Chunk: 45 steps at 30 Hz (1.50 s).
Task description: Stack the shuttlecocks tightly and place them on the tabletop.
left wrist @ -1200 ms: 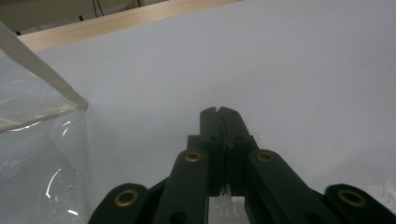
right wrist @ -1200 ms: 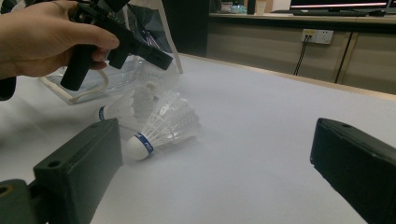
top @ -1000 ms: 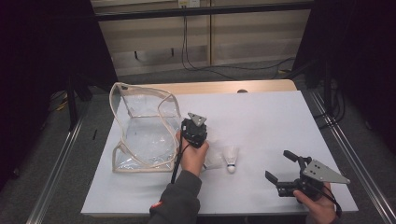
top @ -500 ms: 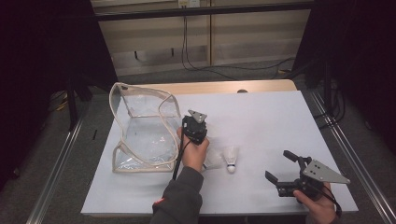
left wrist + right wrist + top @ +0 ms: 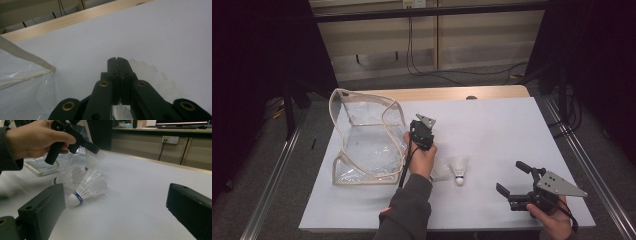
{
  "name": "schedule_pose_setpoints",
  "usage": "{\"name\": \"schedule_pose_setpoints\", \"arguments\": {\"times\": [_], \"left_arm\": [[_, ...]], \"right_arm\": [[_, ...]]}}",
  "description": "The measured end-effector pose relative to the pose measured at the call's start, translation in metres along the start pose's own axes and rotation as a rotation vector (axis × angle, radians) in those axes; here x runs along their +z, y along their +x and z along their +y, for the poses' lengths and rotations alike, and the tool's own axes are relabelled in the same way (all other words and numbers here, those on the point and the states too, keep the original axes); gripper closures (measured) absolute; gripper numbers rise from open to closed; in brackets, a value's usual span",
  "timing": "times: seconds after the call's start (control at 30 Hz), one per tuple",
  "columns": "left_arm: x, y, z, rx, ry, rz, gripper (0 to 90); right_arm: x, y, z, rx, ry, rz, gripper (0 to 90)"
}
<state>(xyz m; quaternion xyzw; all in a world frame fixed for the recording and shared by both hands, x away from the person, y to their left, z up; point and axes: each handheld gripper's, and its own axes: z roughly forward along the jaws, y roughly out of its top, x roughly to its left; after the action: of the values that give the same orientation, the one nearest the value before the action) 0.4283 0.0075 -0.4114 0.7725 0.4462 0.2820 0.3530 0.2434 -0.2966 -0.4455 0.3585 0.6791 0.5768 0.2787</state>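
Note:
My left gripper (image 5: 424,125) hovers over the middle of the white table, beside the clear bag (image 5: 362,145). Its jaws (image 5: 117,60) are shut on the feathers of a white shuttlecock (image 5: 92,158), which hangs cork down from the tips; its feather skirt (image 5: 150,73) shows past the jaws. Two more shuttlecocks lie on the table just right of that hand, one (image 5: 458,167) (image 5: 87,187) nearer my right gripper and one (image 5: 441,173) (image 5: 65,178) behind it. My right gripper (image 5: 517,187) (image 5: 113,205) rests low at the front right, open and with nothing in it, pointing at the lying shuttlecocks.
The clear plastic bag (image 5: 22,75) with a beige trim stands open at the table's left. A bare wooden strip (image 5: 452,93) runs along the table's far edge. Metal rails (image 5: 582,165) flank the table on both sides.

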Motion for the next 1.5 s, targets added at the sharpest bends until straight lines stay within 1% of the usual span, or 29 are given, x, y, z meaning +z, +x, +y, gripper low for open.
{"name": "schedule_pose_setpoints", "arguments": {"times": [0.03,0.07,0.1,0.13,0.2,0.33,0.37,0.6,0.67,0.8,0.83,0.9,0.97,1.03,1.13,1.2,1.3,1.43,1.5], "left_arm": [[0.0,-0.001,0.0,0.014,0.001,0.017,89.6],[0.0,-0.001,0.0,0.021,0.004,0.021,89.7],[0.0,0.0,-0.001,0.021,0.002,0.021,89.7],[0.0,0.001,-0.001,0.013,0.001,0.015,89.7],[-0.001,0.004,-0.001,-0.001,0.002,0.016,89.7],[0.0,0.004,-0.001,0.011,0.006,0.018,89.5],[0.0,0.004,-0.001,0.004,0.002,0.014,89.4],[0.01,-0.002,-0.003,-0.052,0.002,-0.068,84.5],[0.012,-0.003,-0.002,-0.05,-0.005,-0.069,84.1],[0.017,-0.005,-0.002,-0.073,-0.004,-0.078,82.4],[0.017,-0.005,-0.002,-0.069,-0.005,-0.08,81.8],[0.018,-0.006,-0.002,-0.079,-0.003,-0.091,80.4],[0.02,-0.007,-0.002,-0.074,-0.001,-0.094,78.2],[0.021,-0.007,-0.002,-0.084,-0.006,-0.101,76.3],[0.022,-0.008,-0.002,-0.077,0.001,-0.111,75.4],[0.023,-0.008,-0.002,-0.094,0.003,-0.121,73.6],[0.024,-0.009,-0.002,-0.095,0.004,-0.128,72.9],[0.025,-0.01,-0.002,-0.089,0.009,-0.12,70.8],[0.026,-0.01,-0.003,-0.095,0.008,-0.123,68.7]], "right_arm": [[0.0,0.0,0.0,0.0,0.001,0.0,1.5],[0.0,0.0,0.0,-0.001,0.001,0.001,1.5],[0.0,0.0,0.0,0.0,0.0,0.0,1.5],[0.0,0.0,0.0,0.0,0.0,0.001,1.5],[0.0,0.0,0.0,0.0,-0.001,0.001,1.5],[0.0,0.0,0.0,0.001,0.002,0.002,1.5],[0.0,0.0,0.0,0.0,0.002,0.001,1.5],[0.0,0.0,0.0,0.002,-0.001,0.004,1.5],[0.0,0.0,0.0,0.001,-0.001,0.004,1.5],[0.0,0.0,0.0,0.005,0.0,0.006,1.5],[0.0,0.0,0.0,0.003,0.0,0.006,1.5],[0.0,0.0,0.0,0.004,0.0,0.008,1.5],[0.0,0.0,0.0,0.004,0.001,0.007,1.5],[0.0,0.0,0.0,0.005,0.003,0.007,1.5],[0.0,0.0,0.0,0.006,0.002,0.008,1.5],[0.0,0.0,0.0,0.006,0.003,0.008,1.5],[0.0,0.0,-0.001,0.007,0.005,0.008,1.5],[0.0,0.0,-0.001,0.007,0.006,0.009,1.5],[0.001,0.0,-0.001,0.007,0.006,0.011,1.5]]}}
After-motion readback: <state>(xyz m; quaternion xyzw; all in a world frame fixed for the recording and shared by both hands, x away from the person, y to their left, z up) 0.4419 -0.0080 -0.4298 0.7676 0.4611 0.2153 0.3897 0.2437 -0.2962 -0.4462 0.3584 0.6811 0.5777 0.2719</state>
